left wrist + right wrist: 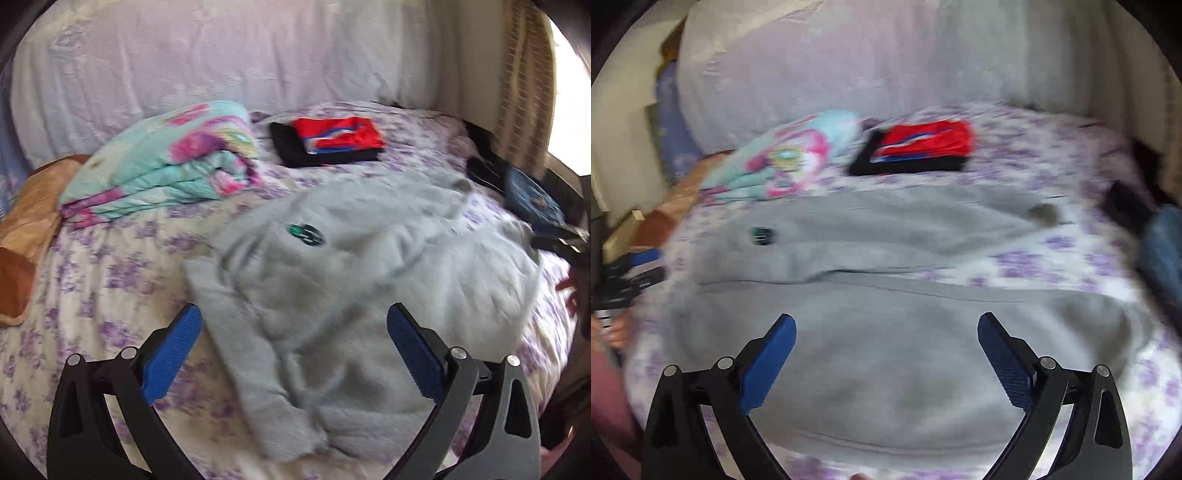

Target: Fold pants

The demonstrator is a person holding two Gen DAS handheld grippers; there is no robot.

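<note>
Left wrist view: our left gripper (293,325) hangs above the grey pants (351,266), jaws wide apart, nothing between them; the pants lie rumpled across the floral bedsheet (92,280), legs trailing toward us, a folded red and black stack (328,142) well beyond. Right wrist view, blurred: our right gripper (886,334) also stands fully apart and empty over the grey cloth. We judge one fold is laid; next we need a grip on an edge.
</note>
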